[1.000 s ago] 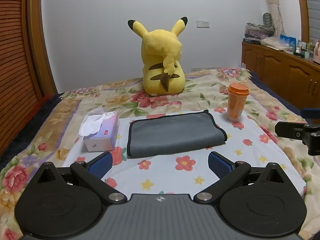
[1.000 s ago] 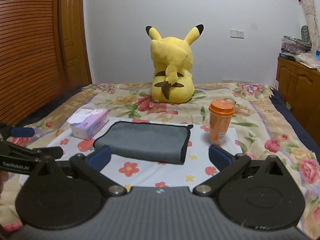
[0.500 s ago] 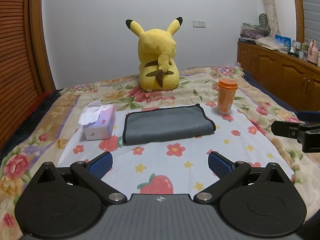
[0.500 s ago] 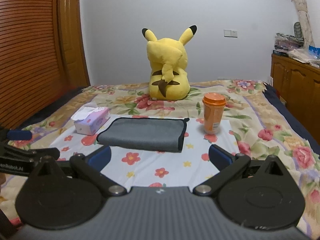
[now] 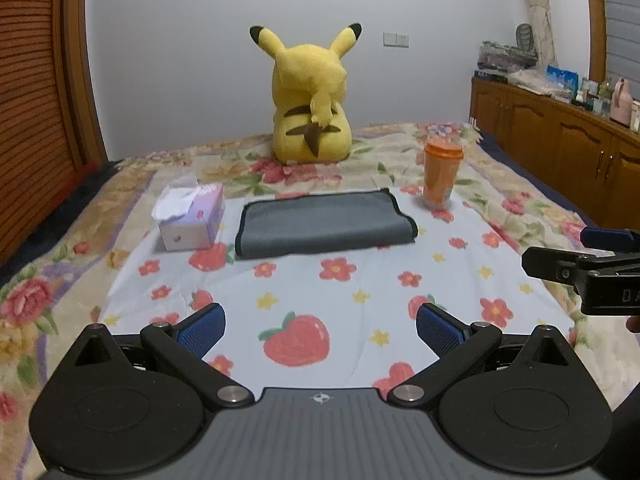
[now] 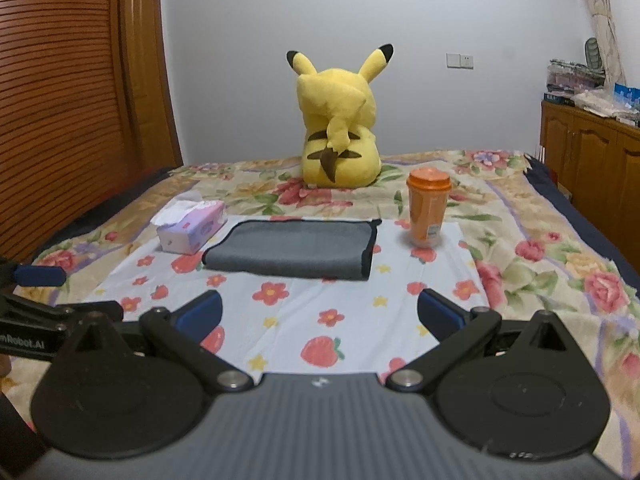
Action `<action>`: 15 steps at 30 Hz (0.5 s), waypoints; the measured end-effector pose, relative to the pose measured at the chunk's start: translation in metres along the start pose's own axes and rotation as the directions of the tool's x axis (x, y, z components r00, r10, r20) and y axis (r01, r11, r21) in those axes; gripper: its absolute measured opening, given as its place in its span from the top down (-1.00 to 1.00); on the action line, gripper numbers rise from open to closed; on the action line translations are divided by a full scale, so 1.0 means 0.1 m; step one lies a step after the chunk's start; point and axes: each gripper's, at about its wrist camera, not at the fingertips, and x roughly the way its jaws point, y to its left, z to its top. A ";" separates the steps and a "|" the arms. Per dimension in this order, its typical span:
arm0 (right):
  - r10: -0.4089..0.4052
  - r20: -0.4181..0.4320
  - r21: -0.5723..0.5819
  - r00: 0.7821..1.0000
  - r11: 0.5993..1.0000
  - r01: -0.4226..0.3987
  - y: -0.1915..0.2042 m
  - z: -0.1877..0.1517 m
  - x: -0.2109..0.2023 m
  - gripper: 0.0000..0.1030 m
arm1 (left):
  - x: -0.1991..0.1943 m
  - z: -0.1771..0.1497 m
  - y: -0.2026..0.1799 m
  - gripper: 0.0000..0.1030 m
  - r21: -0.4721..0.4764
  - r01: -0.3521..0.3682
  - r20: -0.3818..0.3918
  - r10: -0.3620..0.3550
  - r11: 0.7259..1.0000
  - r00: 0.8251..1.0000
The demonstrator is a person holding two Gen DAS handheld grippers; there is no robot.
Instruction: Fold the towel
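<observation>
A grey towel (image 5: pixel 324 225) with dark trim lies folded flat on the floral sheet, well ahead of both grippers; it also shows in the right wrist view (image 6: pixel 294 249). My left gripper (image 5: pixel 320 326) is open and empty, above the sheet, well short of the towel. My right gripper (image 6: pixel 319 316) is open and empty, likewise short of the towel. The right gripper's side shows at the right edge of the left wrist view (image 5: pixel 588 264). The left gripper shows at the left edge of the right wrist view (image 6: pixel 40 300).
A tissue box (image 5: pixel 192 216) sits left of the towel. An orange cup (image 5: pixel 442 174) stands right of it. A yellow plush toy (image 5: pixel 310 100) sits behind. A wooden cabinet (image 5: pixel 568 152) runs along the right; a slatted wooden door (image 6: pixel 72 100) stands left.
Both grippers have drawn back from the towel, which now looks smaller and farther away. Both stay open and empty. The towel has not moved.
</observation>
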 end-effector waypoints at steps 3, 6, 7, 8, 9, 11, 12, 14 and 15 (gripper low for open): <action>-0.001 -0.011 0.003 1.000 1.000 0.001 0.01 -0.07 0.04 -1.00 | 0.06 -0.07 0.00 -1.00 -0.005 -0.002 -0.015 0.002 1.000 1.000; -0.004 -0.020 -0.007 1.000 1.000 0.004 0.02 -0.14 0.07 -1.00 | 0.11 -0.13 0.01 -1.00 -0.012 -0.002 -0.026 0.002 1.000 1.000; -0.007 -0.021 -0.012 1.000 1.000 0.007 0.02 -0.17 0.08 -1.00 | 0.12 -0.15 0.02 -1.00 -0.013 0.000 -0.030 0.000 1.000 1.000; -0.009 -0.026 -0.016 1.000 1.000 0.009 0.02 -0.19 0.09 -1.00 | 0.13 -0.16 0.02 -1.00 -0.012 0.000 -0.033 0.000 1.000 0.999; -0.010 -0.031 -0.017 0.999 1.000 0.009 0.02 -0.21 0.10 -1.00 | 0.14 -0.17 0.02 -1.00 -0.011 -0.002 -0.034 0.001 1.000 0.999; -0.015 -0.039 -0.018 0.999 1.000 0.014 0.01 -0.24 0.11 -1.00 | 0.16 -0.20 0.03 -1.00 -0.015 -0.006 -0.038 0.005 1.000 0.999; -0.018 -0.040 -0.019 0.999 1.000 0.018 0.01 -0.26 0.12 -1.00 | 0.17 -0.20 0.04 -1.00 -0.018 -0.008 -0.039 0.007 1.000 0.999; -0.023 -0.039 -0.017 0.999 1.000 0.023 0.00 -0.27 0.12 -1.00 | 0.18 -0.22 0.04 -1.00 -0.024 -0.013 -0.041 0.012 1.000 0.999; -0.024 -0.039 -0.015 0.999 1.000 0.023 0.00 -0.28 0.12 -1.00 | 0.18 -0.22 0.04 -1.00 -0.025 -0.016 -0.040 0.015 1.000 0.999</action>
